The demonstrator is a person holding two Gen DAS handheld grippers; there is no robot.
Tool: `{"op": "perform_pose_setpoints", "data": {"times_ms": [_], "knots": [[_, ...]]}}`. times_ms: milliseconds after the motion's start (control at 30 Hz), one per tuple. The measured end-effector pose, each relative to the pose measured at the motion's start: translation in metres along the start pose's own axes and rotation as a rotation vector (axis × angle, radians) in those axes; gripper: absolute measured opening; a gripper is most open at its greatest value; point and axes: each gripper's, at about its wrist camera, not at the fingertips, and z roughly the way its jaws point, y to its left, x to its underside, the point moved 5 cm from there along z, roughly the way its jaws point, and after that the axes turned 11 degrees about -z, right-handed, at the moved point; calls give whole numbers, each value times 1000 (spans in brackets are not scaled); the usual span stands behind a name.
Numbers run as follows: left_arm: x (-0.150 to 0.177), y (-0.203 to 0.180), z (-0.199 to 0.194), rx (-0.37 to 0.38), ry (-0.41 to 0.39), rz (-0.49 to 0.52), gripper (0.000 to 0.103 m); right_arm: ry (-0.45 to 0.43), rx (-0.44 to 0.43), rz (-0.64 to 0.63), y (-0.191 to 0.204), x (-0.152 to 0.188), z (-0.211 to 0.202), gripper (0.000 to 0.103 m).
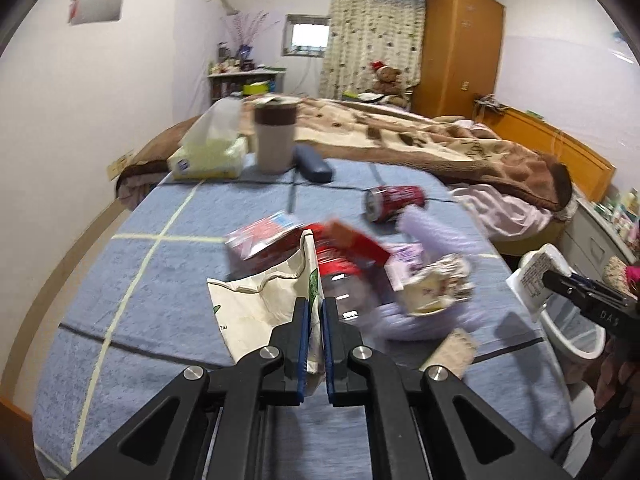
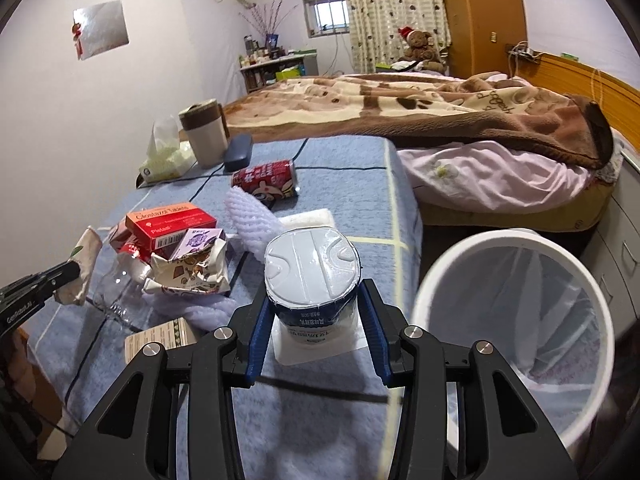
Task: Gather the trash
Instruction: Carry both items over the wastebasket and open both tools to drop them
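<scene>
My left gripper point(image 1: 316, 306) is shut on a flattened cream paper cup with green print point(image 1: 260, 304), lifted off the blue tablecloth point(image 1: 160, 280). The right wrist view shows that gripper point(image 2: 74, 271) and the paper cup point(image 2: 86, 260) at the left edge. My right gripper point(image 2: 314, 300) is shut on a white yogurt cup with a foil lid point(image 2: 310, 264), held above the table's near edge. Left of it lies a trash pile: a red box point(image 2: 172, 220), a crumpled wrapper point(image 2: 192, 276), a clear bottle point(image 2: 120, 284), foam netting point(image 2: 252, 220) and a red can point(image 2: 266, 180).
A white bin with a clear liner point(image 2: 516, 320) stands on the floor just right of the table. A tissue box point(image 2: 164, 160), a lidded tumbler point(image 2: 204, 132) and a dark case point(image 2: 238, 152) stand at the far end. Beyond is a bed with a brown blanket point(image 2: 440, 112).
</scene>
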Motion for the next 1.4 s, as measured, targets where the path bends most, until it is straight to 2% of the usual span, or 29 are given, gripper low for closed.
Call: {"op": "perform_pose_setpoints", "data": {"times_ms": [233, 400, 600, 867, 1133, 1300, 1367, 1400], "knots": [[-5, -70, 0, 134, 17, 69, 6, -25, 67, 66, -35, 13, -22, 44], [-2, -140, 9, 245, 48, 156, 6, -22, 125, 129, -64, 27, -31, 44], [16, -216, 29, 365, 120, 242, 6, -4, 184, 192, -96, 46, -38, 44], [44, -287, 51, 488, 202, 326, 6, 22, 217, 233, -121, 62, -40, 44], [60, -319, 68, 586, 279, 352, 6, 40, 237, 246, -132, 72, -46, 44], [69, -325, 76, 601, 308, 360, 8, 54, 230, 245, -134, 76, -45, 44], [69, -324, 77, 603, 315, 360, 13, 54, 231, 240, -134, 76, -44, 51], [68, -323, 78, 603, 316, 355, 21, 50, 232, 240, -133, 74, -44, 58]]}}
